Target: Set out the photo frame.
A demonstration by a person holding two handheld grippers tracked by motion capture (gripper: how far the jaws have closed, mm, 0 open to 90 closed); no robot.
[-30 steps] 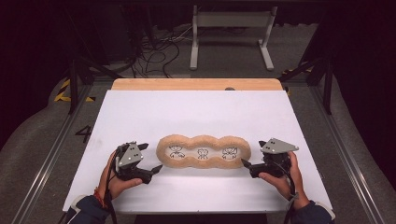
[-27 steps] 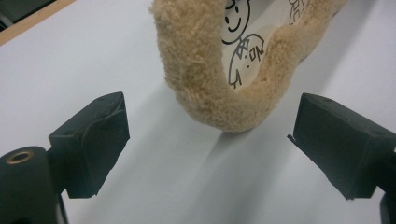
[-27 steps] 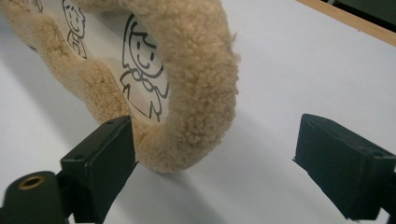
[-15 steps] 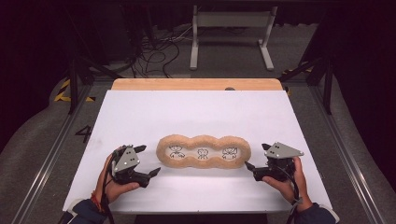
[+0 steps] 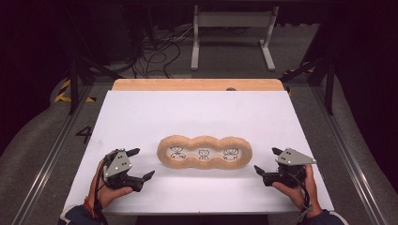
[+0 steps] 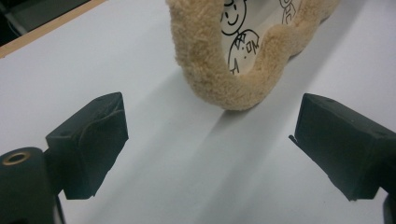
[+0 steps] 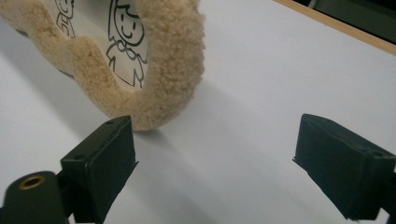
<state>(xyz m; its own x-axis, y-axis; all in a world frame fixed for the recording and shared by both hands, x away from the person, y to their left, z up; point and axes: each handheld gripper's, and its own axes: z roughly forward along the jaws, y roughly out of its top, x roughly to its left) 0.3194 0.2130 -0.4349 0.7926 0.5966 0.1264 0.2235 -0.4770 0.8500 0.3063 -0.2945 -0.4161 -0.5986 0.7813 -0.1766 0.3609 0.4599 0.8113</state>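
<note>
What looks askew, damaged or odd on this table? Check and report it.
Nothing stands out. The fuzzy tan frame lies flat and whole on the white table, its three drawn figures intact. The left claw and right claw sit open at either end, touching nothing.

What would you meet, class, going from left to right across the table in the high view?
Left gripper → plush frame with three drawings → right gripper.
</note>
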